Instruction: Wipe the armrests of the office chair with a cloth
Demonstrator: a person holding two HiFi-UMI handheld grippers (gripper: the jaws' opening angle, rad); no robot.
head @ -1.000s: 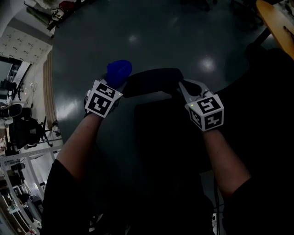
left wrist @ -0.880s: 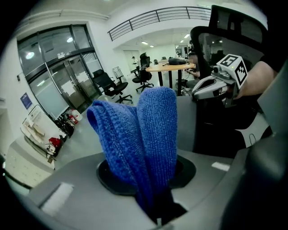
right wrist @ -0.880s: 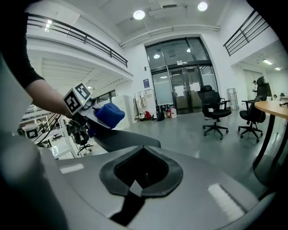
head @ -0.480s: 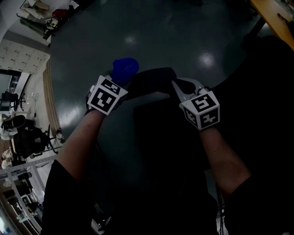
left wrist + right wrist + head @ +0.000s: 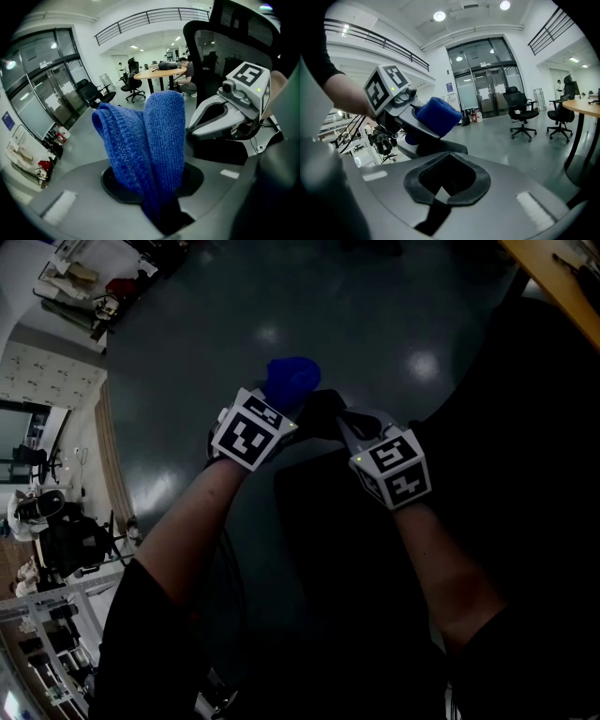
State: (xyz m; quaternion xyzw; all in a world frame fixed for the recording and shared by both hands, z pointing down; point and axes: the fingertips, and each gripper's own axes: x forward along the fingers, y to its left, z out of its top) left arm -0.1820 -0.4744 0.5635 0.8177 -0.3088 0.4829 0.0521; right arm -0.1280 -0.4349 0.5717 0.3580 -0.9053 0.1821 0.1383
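The left tool [image 5: 278, 407] and its blue cloth [image 5: 291, 379] have slid rightward along the armrest [image 5: 323, 412] since a second ago, so only a short stretch of dark pad now shows between the two tools.

The left tool is clamped on the cloth at its bunched lower end. In the left gripper view two thick folds stand up free of the jaws. They sit at the armrest's left end, touching or just over it; which, I cannot tell.

The cloth looks like soft, light knitted terry. It should be limp but grippy, and will likely squash flat under pressure rather than slip. Holding it low at the bunch, as now, leaves the loose folds free to press on the pad.

The armrest looks stiff and fixed, so it should need bracing rather than lifting.

The right tool [image 5: 349, 423] rests at the armrest's right end, its jaws drawn together with nothing I can make out between them.
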